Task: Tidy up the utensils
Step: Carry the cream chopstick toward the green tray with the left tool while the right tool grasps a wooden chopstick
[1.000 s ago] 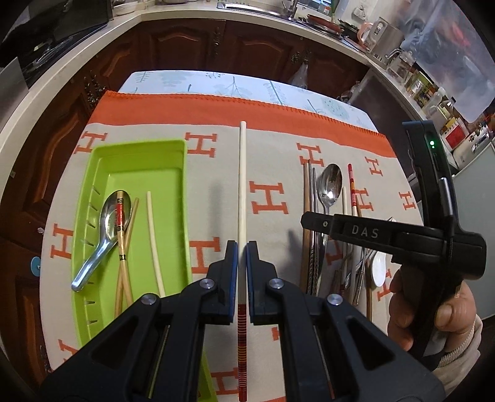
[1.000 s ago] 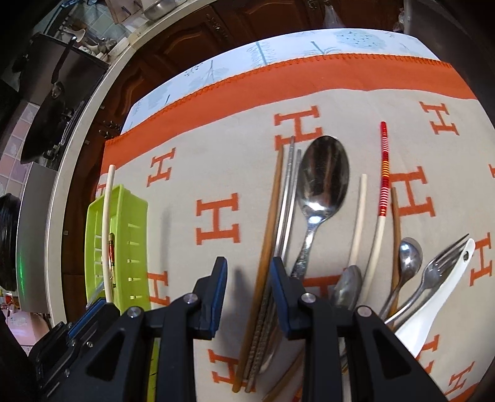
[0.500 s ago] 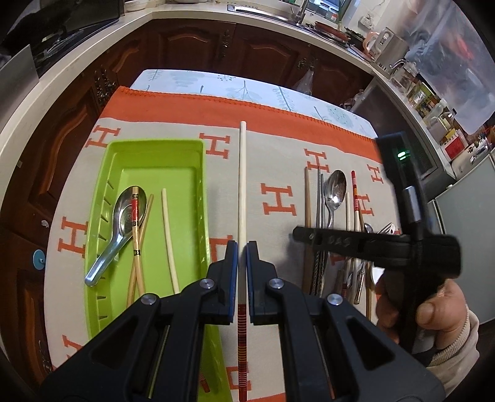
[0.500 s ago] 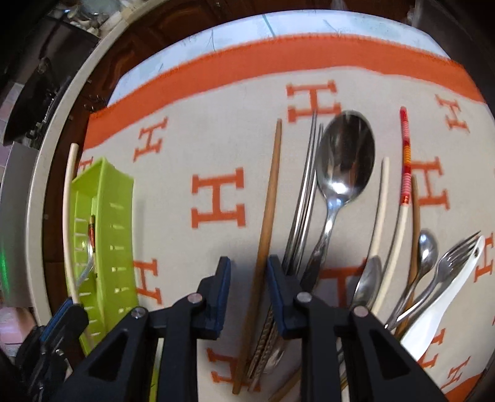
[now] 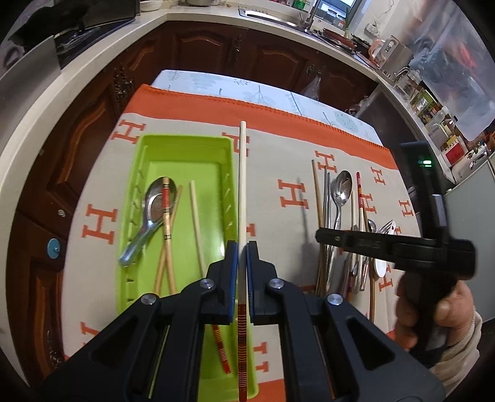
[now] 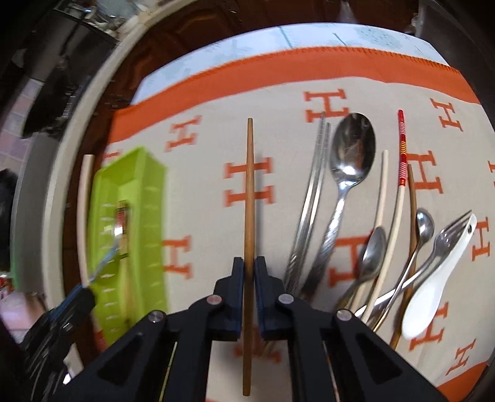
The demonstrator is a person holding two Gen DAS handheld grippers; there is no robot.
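Kitchen table under a beige cloth (image 5: 287, 173) with an orange far border. Left gripper (image 5: 242, 272), jaws closed on a cream chopstick (image 5: 243, 185), hangs above the right wall of the green tray (image 5: 139, 173), which holds a spoon and chopsticks. Right gripper (image 6: 249, 287), jaws closed on a brown chopstick (image 6: 249, 191), sits over bare cloth between the tray and the pile of cutlery (image 6: 371, 216) at right.

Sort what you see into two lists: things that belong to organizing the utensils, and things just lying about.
Job: green tray; cream chopstick in left gripper; brown chopstick in right gripper; large spoon; white spoon; fork.

Lying about: kettle; sink.
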